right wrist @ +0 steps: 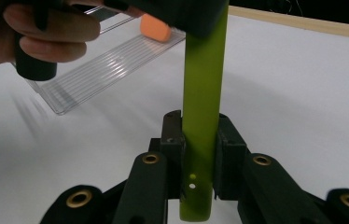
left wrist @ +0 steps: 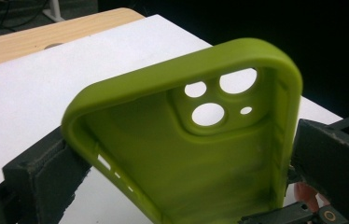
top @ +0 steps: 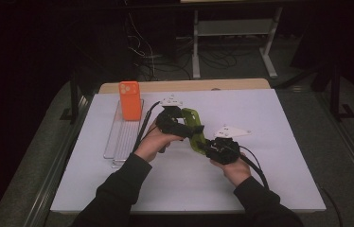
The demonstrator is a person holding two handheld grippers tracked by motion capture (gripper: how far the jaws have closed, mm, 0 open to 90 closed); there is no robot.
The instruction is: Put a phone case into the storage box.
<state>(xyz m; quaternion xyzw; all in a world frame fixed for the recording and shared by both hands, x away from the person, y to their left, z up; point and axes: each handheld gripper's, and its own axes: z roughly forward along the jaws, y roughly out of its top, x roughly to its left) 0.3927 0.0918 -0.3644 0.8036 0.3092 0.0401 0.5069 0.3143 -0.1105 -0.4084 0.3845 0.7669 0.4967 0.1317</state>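
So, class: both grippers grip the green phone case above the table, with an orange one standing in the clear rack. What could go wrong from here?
1. The green case is soft and empty; the left gripper squeezes its long sides, so it may buckle or spring out.
2. The right gripper pinches only a narrow end edge; a twist could let it slip.
3. The orange case stands upright in the clear rack beside the left hand; a careless swing might topple it.

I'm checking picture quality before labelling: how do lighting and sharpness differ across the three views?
High view: bright white table top, surroundings nearly black, olive-green silicone phone case small and soft. Left gripper view: case sharp, evenly lit, dark backdrop. Right gripper view: case edge crisp, hand and clear ribbed plastic tray blurred.
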